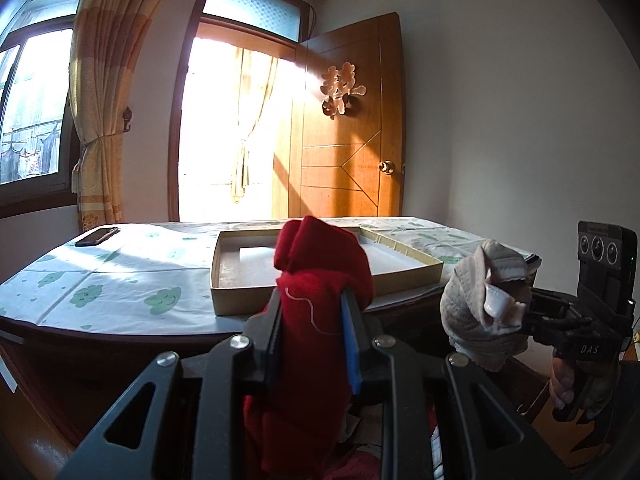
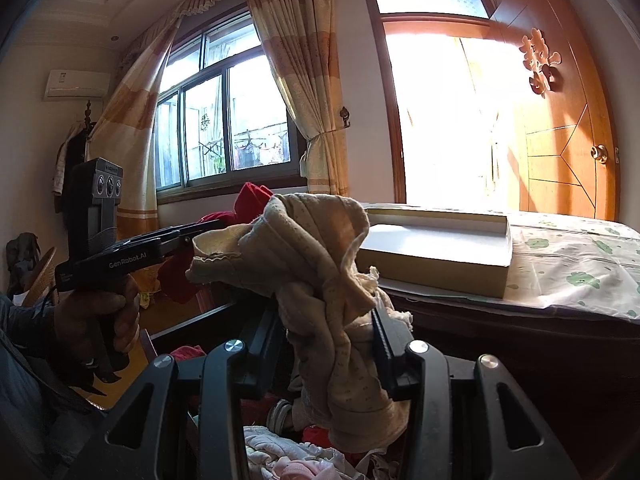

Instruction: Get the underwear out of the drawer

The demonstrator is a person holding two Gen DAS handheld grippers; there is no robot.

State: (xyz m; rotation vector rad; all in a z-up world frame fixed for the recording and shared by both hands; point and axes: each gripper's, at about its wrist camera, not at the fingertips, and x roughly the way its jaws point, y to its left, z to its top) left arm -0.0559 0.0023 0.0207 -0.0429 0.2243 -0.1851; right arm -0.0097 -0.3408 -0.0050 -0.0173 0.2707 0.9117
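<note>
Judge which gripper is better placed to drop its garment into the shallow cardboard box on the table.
Left, probably. The left gripper, shut on the red underwear, faces the cardboard box head-on, near its front edge. The right gripper, shut on the beige underwear, has the box off to its right.

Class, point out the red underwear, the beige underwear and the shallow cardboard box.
red underwear [image 1: 316, 280], left wrist view, bunched middle.
beige underwear [image 2: 320, 264], right wrist view, crumpled centre.
shallow cardboard box [image 1: 320, 300], left wrist view, front wall.

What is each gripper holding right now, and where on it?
Left gripper: red underwear, pinched mid-bundle, cloth above and below the jaws. Right gripper: beige underwear, also clamped around its bunched middle.
</note>
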